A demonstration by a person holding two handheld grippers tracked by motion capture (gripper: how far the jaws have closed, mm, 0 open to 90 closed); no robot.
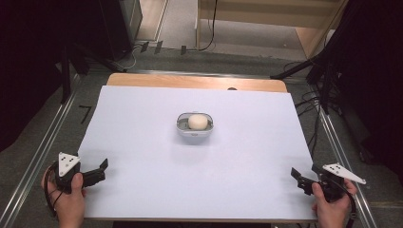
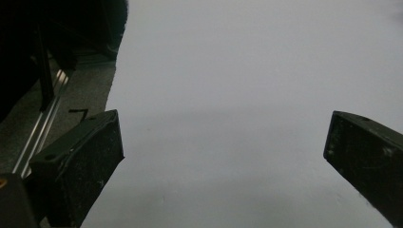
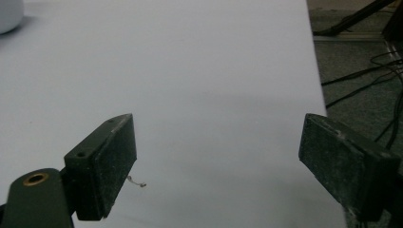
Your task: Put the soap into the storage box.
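Note:
A small white oval dish (image 1: 194,131) stands in the middle of the white table sheet (image 1: 142,142), and a pale round ball (image 1: 197,121) rests in it. My left gripper (image 1: 102,169) lies at the sheet's near left corner, held by a hand, jaws wide apart with nothing between them (image 2: 223,142). At the near right corner my right gripper (image 1: 298,178) is open too, and only bare sheet lies between its jaws (image 3: 218,147). The dish's edge (image 3: 9,19) shows at the top left of the right gripper view.
A wooden table edge (image 1: 195,81) runs along the far side. Metal rails (image 1: 43,147) flank the table. Cables (image 1: 309,102) lie on the floor at the right, and a black stand (image 1: 66,71) rises at the far left. A tiny wire scrap (image 3: 138,183) lies on the sheet.

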